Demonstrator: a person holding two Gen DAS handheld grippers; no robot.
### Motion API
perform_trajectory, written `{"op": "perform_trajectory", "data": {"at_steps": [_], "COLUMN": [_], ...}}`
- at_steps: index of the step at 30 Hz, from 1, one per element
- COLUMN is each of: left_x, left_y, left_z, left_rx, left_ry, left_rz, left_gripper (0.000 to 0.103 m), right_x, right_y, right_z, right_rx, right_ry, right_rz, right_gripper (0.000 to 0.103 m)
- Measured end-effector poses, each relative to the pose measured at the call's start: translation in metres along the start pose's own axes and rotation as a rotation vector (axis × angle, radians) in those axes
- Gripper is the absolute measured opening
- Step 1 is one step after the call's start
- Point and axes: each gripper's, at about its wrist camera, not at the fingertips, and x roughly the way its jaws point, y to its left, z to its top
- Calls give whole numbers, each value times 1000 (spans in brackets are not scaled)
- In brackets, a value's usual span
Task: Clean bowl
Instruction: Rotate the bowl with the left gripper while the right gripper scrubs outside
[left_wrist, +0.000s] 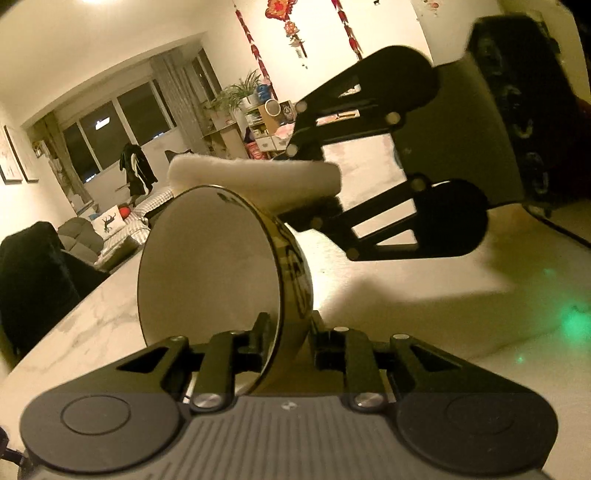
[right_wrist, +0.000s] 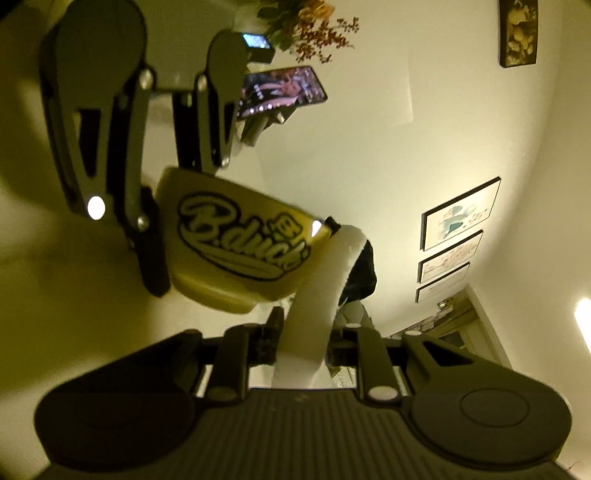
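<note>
Above a pale marble-patterned tabletop (left_wrist: 85, 325), the left gripper (left_wrist: 284, 338) clamps the rim of a yellow ceramic bowl with black lettering (left_wrist: 207, 266), tipped on edge, while the right gripper (right_wrist: 303, 343) pinches a white sponge pad (right_wrist: 314, 295) against its rim. Wiping appears underway; next, sweep inside.

The left wrist camera sat just behind its own left gripper (left_wrist: 284, 343), looking along the jaws and slightly down over the bench (left_wrist: 424, 332) toward the far windows (left_wrist: 110, 129), very near the bowl (left_wrist: 221, 266). The right wrist camera sat behind the right gripper (right_wrist: 301, 339), facing about level toward a wall hung with framed pictures (right_wrist: 458, 218). Both views shared the bowl, the white sponge (left_wrist: 255, 177) and each other's gripper, seen close from opposite sides.
</note>
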Motion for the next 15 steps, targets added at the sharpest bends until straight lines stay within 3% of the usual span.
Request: {"op": "perform_trajectory", "data": {"at_steps": [9, 15], "left_x": [-2, 4], "left_y": [-1, 2], "left_z": [1, 5], "left_rx": [21, 23], "left_ry": [0, 1], "left_rz": [15, 17], "left_gripper": [20, 20], "right_x": [14, 5], "right_y": [5, 1], "right_z": [-7, 0], "right_rx": [-16, -10], "right_ry": [92, 18], "right_rz": [88, 10], "right_gripper": [23, 23]}}
